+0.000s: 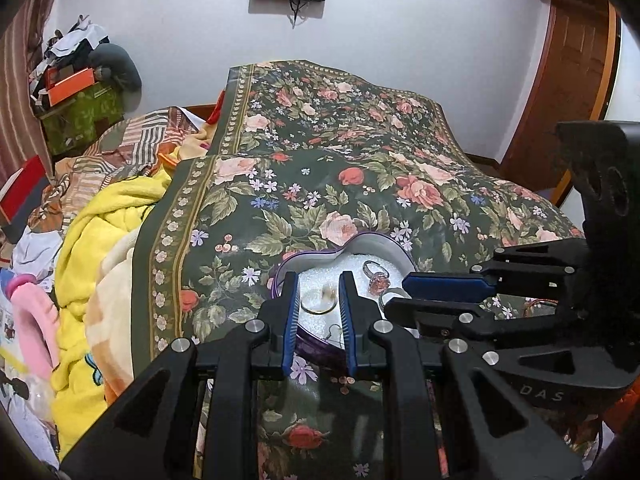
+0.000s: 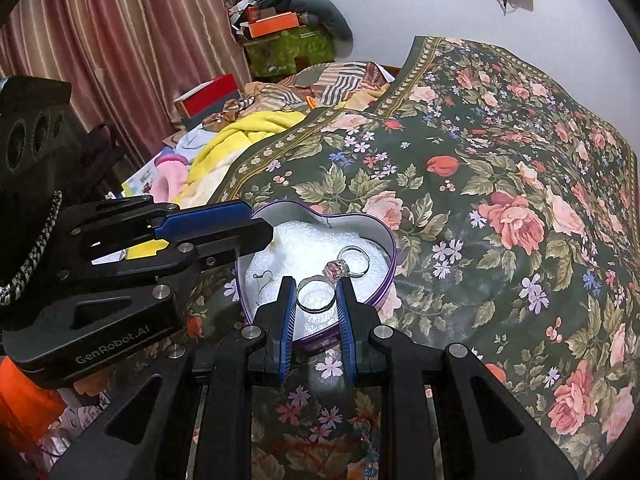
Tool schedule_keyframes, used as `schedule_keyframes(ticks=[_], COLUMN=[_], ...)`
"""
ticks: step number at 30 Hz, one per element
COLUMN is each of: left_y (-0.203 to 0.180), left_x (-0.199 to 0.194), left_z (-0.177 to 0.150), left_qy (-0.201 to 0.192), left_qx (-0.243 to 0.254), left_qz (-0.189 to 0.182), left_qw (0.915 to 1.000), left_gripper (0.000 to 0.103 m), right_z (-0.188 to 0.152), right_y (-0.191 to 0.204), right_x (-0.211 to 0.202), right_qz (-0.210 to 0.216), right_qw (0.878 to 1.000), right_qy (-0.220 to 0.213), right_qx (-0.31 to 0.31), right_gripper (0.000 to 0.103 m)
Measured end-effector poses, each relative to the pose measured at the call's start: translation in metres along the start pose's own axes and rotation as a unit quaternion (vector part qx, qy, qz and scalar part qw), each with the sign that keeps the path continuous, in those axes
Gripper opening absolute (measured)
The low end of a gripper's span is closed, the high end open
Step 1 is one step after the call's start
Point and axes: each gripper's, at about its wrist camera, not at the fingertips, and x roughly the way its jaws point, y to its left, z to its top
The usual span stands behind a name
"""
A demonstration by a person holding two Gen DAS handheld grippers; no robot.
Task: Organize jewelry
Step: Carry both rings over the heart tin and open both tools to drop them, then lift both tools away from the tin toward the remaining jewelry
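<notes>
Both grippers, left and right, jaws apart, straddle rings in the heart-shaped box on the bed, ready to sort.

A heart-shaped tin sits on the bedspread, rings inside, blanket to its left.

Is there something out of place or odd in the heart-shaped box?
Nothing stands out. The heart-shaped box sits flat on the floral cover; the pink-stone ring, plain ring and gold ring lie inside on white foam, nothing spilled.
</notes>
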Motion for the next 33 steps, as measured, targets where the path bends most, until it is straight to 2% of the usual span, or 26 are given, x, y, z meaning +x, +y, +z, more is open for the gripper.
schedule_keyframes(ticks=[7, 10, 15, 26, 30, 33], left_y=[-0.001, -0.004, -0.014, -0.051, -0.072, -0.088], left_x=[-0.002, -0.005, -0.019, -0.059, -0.068, -0.067], left_z=[0.001, 0.001, 0.003, 0.007, 0.002, -0.005], left_qy=[0.002, -0.001, -0.011, -0.037, -0.034, -0.022], left_qx=[-0.002, 0.003, 0.015, 0.045, 0.066, 0.087], left_qz=[-0.001, 0.003, 0.008, -0.002, -0.013, -0.012], left_qw=[1.0, 1.0, 0.9998, 0.9983, 0.9972, 0.9959], left_gripper=[0.018, 0.018, 0.018, 0.019, 0.028, 0.028], right_z=[0.001, 0.0, -0.002, -0.02, -0.031, -0.043], right_y=[0.002, 0.003, 0.001, -0.021, -0.033, -0.042], right_x=[-0.005, -0.012, -0.029, -0.097, -0.117, -0.129], right_qz=[-0.002, -0.005, -0.01, -0.065, -0.091, -0.108], right_qw=[1.0, 1.0, 1.0, 0.996, 0.993, 0.991], right_qy=[0.004, -0.001, -0.018, -0.06, -0.064, -0.064], right_qx=[-0.004, -0.006, -0.002, 0.022, 0.03, 0.04], right_gripper=[0.019, 0.023, 0.023, 0.024, 0.025, 0.026])
